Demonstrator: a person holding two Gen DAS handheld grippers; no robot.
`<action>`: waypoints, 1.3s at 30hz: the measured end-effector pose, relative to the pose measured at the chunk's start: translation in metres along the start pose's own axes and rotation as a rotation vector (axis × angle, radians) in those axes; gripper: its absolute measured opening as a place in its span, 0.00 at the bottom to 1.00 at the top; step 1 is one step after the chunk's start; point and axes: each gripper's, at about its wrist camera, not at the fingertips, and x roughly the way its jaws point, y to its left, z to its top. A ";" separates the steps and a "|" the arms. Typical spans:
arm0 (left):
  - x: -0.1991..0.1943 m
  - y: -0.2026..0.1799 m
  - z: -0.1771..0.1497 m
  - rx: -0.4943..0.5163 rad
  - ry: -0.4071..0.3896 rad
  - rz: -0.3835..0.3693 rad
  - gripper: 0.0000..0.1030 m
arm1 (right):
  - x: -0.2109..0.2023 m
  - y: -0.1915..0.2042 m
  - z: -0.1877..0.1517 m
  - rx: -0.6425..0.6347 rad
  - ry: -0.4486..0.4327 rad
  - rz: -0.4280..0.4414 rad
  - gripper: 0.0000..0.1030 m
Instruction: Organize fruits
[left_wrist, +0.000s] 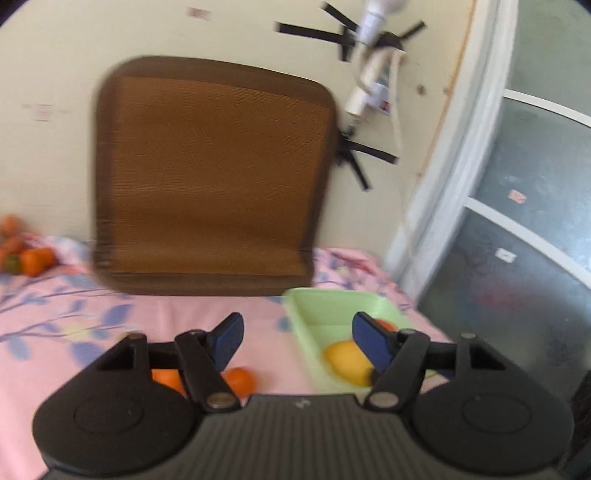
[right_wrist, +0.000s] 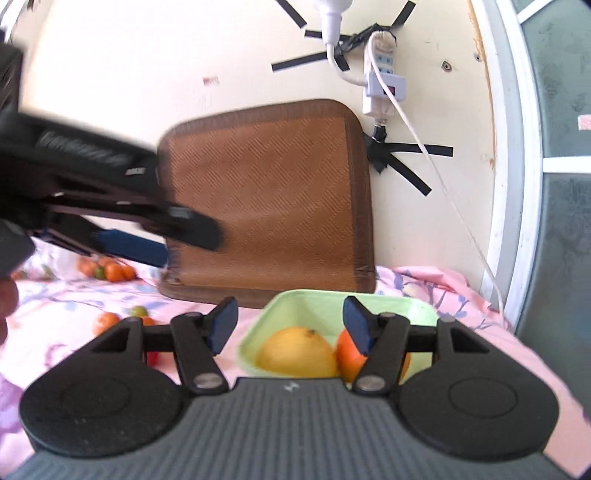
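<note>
While both tools hang spread and empty over the bed, nothing sits between either pair of blue pads. Seen from its own camera, the left tool (left_wrist: 297, 341) hovers above the pink sheet (left_wrist: 74, 314), with the tray (left_wrist: 332, 299) just to its right. From the right camera the left tool (right_wrist: 162, 243) shows as a dark blur reaching in from the left, in front of the mat (right_wrist: 266, 192) that leans on the wall. The right tool (right_wrist: 290, 325), also released, points at the green tray, which lies near on the right side of the bed.

In the tray rest a yellow fruit (right_wrist: 299, 354) and an orange (right_wrist: 347, 354), side by side and seemingly touching. Loose oranges (left_wrist: 240, 380) lie on the sheet near the left tool, partly hidden under its linkage. More small fruit (right_wrist: 110, 271) are piled far left by the mat's lower corner, and a few others (right_wrist: 107, 319) lie between that pile and the tray.

Judging by this, sorting is partway: two pieces are in, several still out. The step in hand looks like a reach for another fruit. Next, the left tool would need to dip to the near oranges, straddle one and close gently so it does not roll on the soft sheet.
</note>
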 end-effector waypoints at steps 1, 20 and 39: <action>-0.009 0.009 -0.005 0.002 -0.001 0.041 0.65 | -0.007 0.005 -0.003 0.011 0.008 0.017 0.61; -0.062 0.074 -0.098 0.005 0.025 0.239 0.65 | -0.022 0.067 -0.036 0.112 0.187 0.000 0.54; -0.067 0.073 -0.100 0.002 -0.013 0.186 0.65 | -0.016 0.077 -0.037 0.124 0.220 -0.046 0.54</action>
